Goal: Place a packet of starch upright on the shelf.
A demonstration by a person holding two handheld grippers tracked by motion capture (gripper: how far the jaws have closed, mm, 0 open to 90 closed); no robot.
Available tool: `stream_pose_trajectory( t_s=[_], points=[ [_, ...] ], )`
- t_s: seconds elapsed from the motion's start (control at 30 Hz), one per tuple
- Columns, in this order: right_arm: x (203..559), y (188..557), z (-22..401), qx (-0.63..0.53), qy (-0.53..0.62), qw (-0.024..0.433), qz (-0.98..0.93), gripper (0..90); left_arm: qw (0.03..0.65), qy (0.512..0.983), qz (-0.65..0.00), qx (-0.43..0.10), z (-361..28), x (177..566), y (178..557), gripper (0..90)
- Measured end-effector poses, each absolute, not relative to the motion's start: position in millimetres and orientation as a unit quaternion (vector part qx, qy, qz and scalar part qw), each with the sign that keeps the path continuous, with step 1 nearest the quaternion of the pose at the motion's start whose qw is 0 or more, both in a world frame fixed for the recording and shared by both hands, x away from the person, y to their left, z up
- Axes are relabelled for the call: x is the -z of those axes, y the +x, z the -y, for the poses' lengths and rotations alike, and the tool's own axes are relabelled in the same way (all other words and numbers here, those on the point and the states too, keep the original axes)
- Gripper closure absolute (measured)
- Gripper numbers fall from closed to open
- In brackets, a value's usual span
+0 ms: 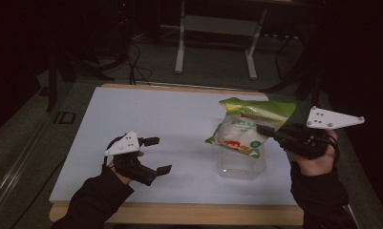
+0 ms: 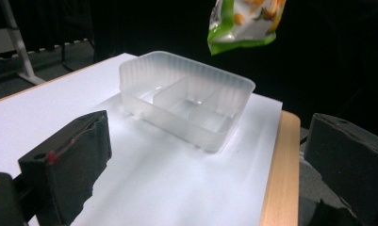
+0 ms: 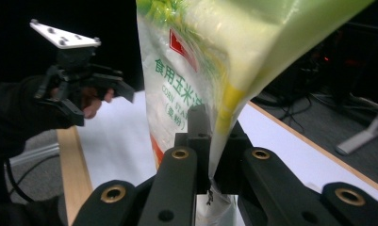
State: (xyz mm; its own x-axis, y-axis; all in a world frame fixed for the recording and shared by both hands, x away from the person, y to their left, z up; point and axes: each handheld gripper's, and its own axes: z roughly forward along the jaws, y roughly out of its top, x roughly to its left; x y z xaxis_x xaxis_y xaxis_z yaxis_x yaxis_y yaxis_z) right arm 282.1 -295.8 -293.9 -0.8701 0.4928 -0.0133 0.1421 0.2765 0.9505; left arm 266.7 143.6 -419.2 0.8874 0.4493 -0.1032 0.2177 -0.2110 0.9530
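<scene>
While the white desk [image 1: 146,119] carries most of the scene, we see its wooden rim along the near edge and a white sheet covering the top. Near the desk's right edge, toward the near side, stands a clear plastic tray [image 2: 186,99], split by thin walls into compartments, with nothing in it that we can make out. Above that tray hangs the green-and-white bag of corn starch [image 1: 244,126], lifted off the desk and tilted, its lower corner just over the tray's far wall. We hold the bag with the right gripper [image 1: 270,131], whose jaws are pressed tight on the bag's edge, as the right gripper view shows. Our left gripper [image 1: 155,155] hovers over the near left part of the desk, its jaws spread wide with nothing between them, well apart from the tray.
</scene>
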Motion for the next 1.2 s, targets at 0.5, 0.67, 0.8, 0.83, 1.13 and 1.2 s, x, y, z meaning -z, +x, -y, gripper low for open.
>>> stream_pose_trajectory(
  t_s=[0.5,0.67,0.8,0.83,1.13,1.2],
  points=[
    [322.4,297.0,336.3,-0.506,0.255,0.145,-0.811,87.2,0.591,0.764,-0.237,-0.104,-168.0,454.6,257.0,1.8],
    [334.3,306.0,336.5,-0.496,0.257,0.127,-0.819,87.2,0.585,0.763,-0.258,-0.101,-174.8,467.6,256.9,1.8],
    [345.1,313.7,330.0,-0.485,0.256,0.114,-0.828,87.3,0.587,0.757,-0.267,-0.102,-178.8,473.1,257.0,1.8],
    [347.8,315.7,327.4,-0.481,0.254,0.112,-0.832,87.2,0.588,0.756,-0.270,-0.101,-179.6,473.8,257.2,1.8],
    [372.1,327.7,307.8,-0.443,0.256,0.097,-0.854,87.3,0.591,0.753,-0.271,-0.104,-180.5,476.6,256.5,1.8],
    [379.1,328.1,306.4,-0.441,0.258,0.090,-0.855,87.3,0.591,0.753,-0.272,-0.104,-180.3,477.6,256.3,1.8]
  ],
)
